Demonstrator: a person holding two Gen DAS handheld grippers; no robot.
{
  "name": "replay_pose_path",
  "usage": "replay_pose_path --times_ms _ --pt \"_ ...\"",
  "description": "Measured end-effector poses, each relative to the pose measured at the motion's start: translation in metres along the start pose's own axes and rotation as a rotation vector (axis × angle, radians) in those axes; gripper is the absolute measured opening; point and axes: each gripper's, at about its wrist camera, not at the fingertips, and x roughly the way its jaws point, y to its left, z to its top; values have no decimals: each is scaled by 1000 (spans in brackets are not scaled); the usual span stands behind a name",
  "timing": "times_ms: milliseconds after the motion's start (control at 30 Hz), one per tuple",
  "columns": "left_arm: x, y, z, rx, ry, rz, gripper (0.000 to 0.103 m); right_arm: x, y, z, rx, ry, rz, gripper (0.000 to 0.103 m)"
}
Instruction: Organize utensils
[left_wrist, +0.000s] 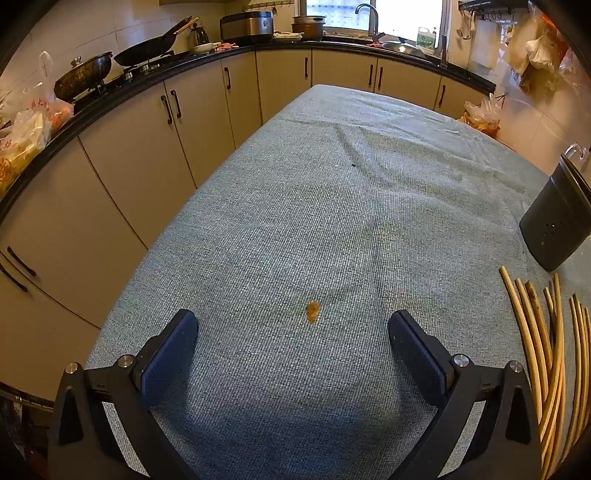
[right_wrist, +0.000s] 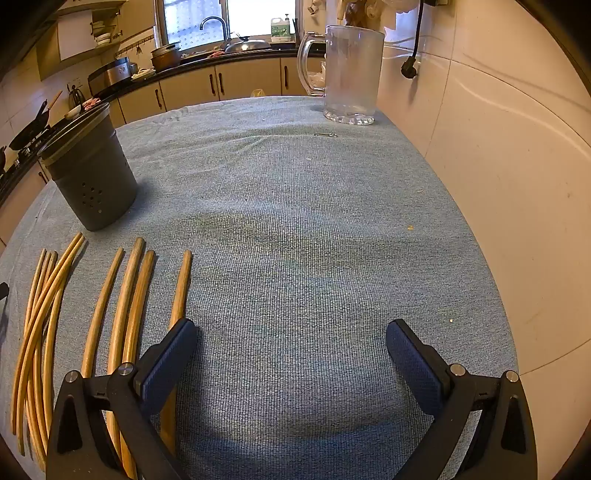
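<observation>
Several wooden chopsticks (right_wrist: 122, 310) lie side by side on the blue-grey tablecloth (right_wrist: 295, 229) at the left of the right wrist view; they also show at the right edge of the left wrist view (left_wrist: 550, 354). A dark grey perforated utensil holder (right_wrist: 88, 173) stands upright behind them, also seen at the far right in the left wrist view (left_wrist: 557, 218). My right gripper (right_wrist: 291, 347) is open and empty, its left finger over the nearest chopstick. My left gripper (left_wrist: 293, 339) is open and empty above bare cloth, left of the chopsticks.
A clear glass mug (right_wrist: 349, 74) stands at the table's far right, by the tiled wall (right_wrist: 498, 147). A small orange crumb (left_wrist: 313, 311) lies between the left fingers. Kitchen cabinets (left_wrist: 147, 147) and a counter with woks (left_wrist: 110, 62) run along the left.
</observation>
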Motion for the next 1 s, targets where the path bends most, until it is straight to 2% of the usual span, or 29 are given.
replay_pose_path --times_ms 300,433,600,767,833,1000 --pt "0 1 0 -3 -7 -2 103 1 -1 2 2 -5 3 103" --pt "-7 -4 -2 12 -19 45 103 1 0 1 1 -9 2 103" --pt "-49 -9 -16 32 -132 69 103 1 0 1 1 -8 2 103" --pt "-110 -19 -28 16 -287 61 103 1 0 1 1 -9 2 103" --pt "-124 -25 -31 11 -309 40 103 2 0 1 2 -9 2 103" --pt "-146 -35 -39 17 -291 -8 103 2 0 1 1 -9 2 103"
